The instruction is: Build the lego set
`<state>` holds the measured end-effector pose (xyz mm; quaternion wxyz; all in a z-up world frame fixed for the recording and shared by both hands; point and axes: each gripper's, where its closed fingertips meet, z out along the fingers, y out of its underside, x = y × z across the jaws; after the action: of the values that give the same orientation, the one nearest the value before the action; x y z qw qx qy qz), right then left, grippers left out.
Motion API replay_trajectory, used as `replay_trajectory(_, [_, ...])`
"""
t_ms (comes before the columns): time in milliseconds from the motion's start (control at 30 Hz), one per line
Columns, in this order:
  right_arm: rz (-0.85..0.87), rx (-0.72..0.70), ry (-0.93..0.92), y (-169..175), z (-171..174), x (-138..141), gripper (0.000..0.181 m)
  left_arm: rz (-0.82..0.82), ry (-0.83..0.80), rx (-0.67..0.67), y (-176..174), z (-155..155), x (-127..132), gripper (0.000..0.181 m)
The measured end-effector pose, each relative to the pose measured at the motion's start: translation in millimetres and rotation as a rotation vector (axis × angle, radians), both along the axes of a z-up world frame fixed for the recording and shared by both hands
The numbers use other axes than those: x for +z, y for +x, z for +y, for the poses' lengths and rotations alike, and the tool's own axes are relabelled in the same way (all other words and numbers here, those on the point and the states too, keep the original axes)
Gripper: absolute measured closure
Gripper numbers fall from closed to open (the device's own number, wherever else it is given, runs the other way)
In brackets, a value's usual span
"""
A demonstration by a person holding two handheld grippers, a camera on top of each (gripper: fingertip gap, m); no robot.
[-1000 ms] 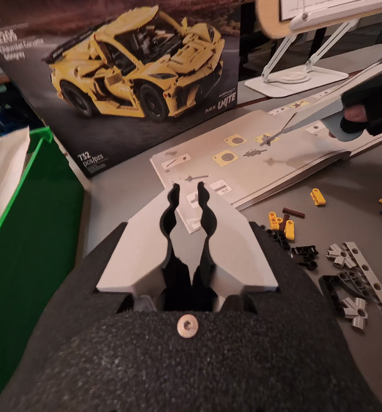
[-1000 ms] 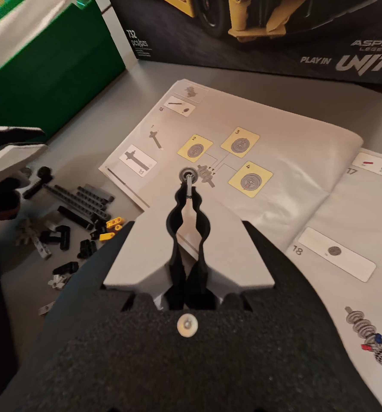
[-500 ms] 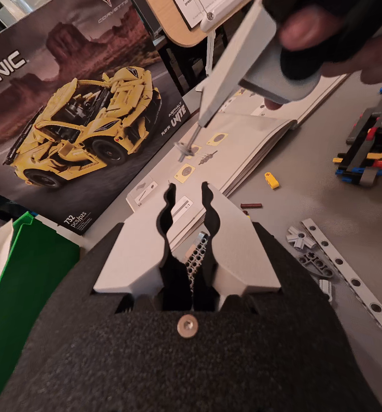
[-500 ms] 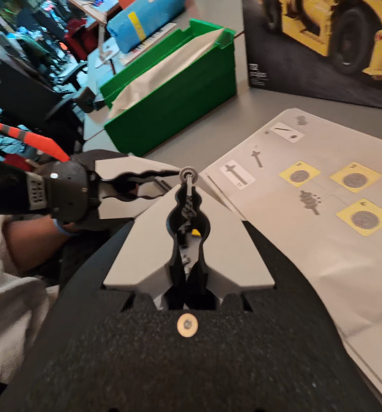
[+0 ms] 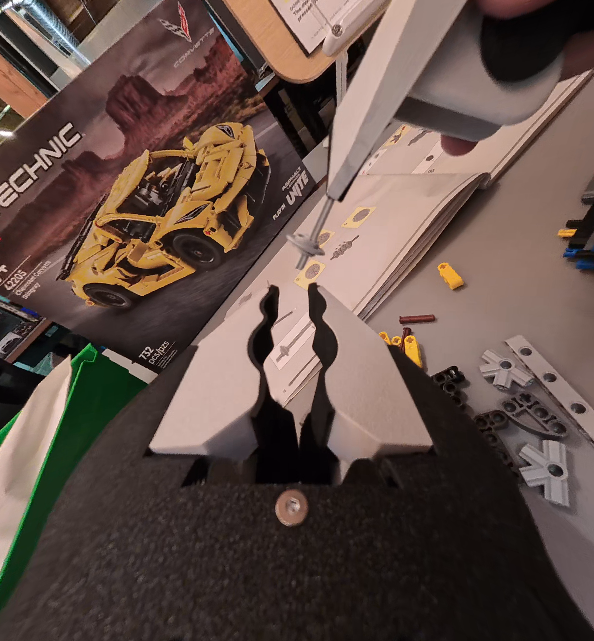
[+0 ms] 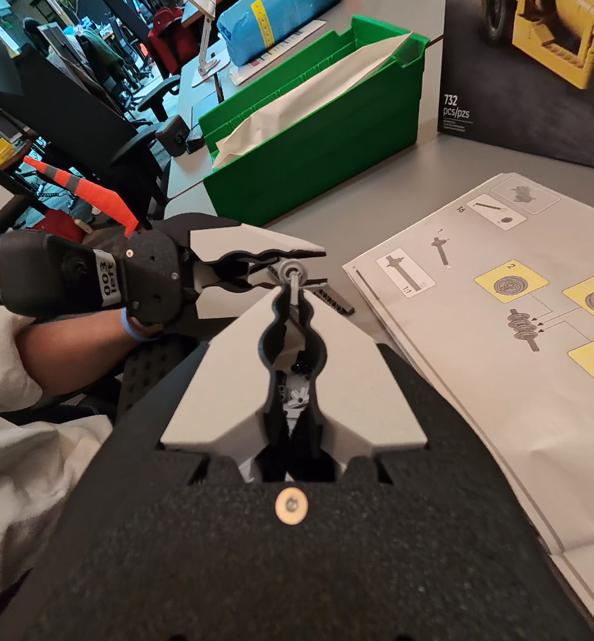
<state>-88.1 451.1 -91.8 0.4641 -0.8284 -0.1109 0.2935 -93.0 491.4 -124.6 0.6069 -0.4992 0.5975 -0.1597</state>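
Grey axle (image 6: 294, 284) with its disc (image 6: 291, 270), pinched at the right gripper (image 6: 292, 299) tips at 12 o'clock, could twist loose if the empty, parted left gripper (image 6: 318, 268) nudges it sideways.

Dim warm indoor light; soft shadows; strong wide-angle edge distortion; motion blur at upper right, left wrist view

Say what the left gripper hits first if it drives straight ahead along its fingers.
Likely the grey axle with disc held by the right gripper, just beyond the open left gripper; depth is uncertain, so it may pass under it to the instruction booklet.
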Motion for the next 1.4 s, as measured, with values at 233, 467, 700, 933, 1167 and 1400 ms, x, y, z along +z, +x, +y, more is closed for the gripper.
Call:
replay_trajectory(233, [-0.042,0.009,-0.014,-3.9,-0.5,-6.3,0.179,-0.018,0.035,-0.06,-0.4,-12.1,4.7,0.172])
replay_trajectory(467, [-0.055,-0.004,-0.03,-3.3,2.0,-12.8,0.179,0.025,0.104,-0.047,-1.2,-12.6,-0.4,0.176])
replay_trajectory(700, [-0.005,-0.003,-0.064,-1.9,2.1,-17.8,0.178,0.125,0.299,-0.053,-0.5,-20.1,-9.4,0.179])
replay_trajectory(933, [0.088,0.053,-0.037,-4.8,-0.2,-9.7,0.173,0.028,0.051,-0.134,-2.4,-27.0,0.1,0.179])
replay_trajectory(1167, [-0.006,-0.045,0.015,38.5,0.0,-3.0,0.158,0.053,-0.061,-0.077,-12.2,-10.7,-9.8,0.179])
replay_trajectory(1400, [-0.24,-0.235,-0.057,98.2,4.9,-39.4,0.158,0.096,-0.089,-0.041,-14.8,-1.4,-19.9,0.179])
